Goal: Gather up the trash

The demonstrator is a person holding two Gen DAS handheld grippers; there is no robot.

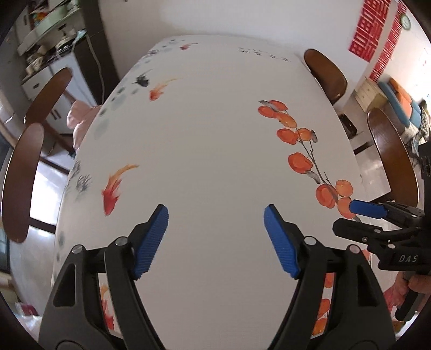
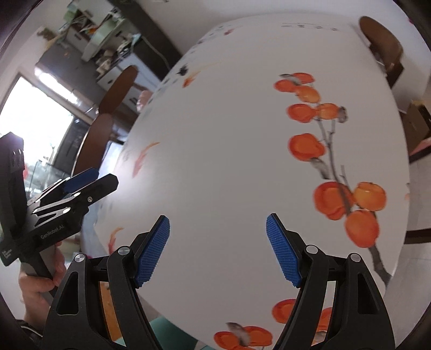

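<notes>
Left gripper [image 1: 216, 237]: jaws apart, nothing between them, above the surface [image 1: 210, 129].
Right gripper [image 2: 217, 246]: jaws apart, holding nothing.
Surface: white, painted with fish and orange fruit.

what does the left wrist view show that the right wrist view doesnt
Only the left wrist view: the red wall hangings, a clock, and the right tool from the side. Only the right wrist view: a bright window and the left tool from the side. Both: the white tablecloth with painted persimmons and fish, brown chairs, and each view's own tool, open and empty, with no trash in sight.
</notes>
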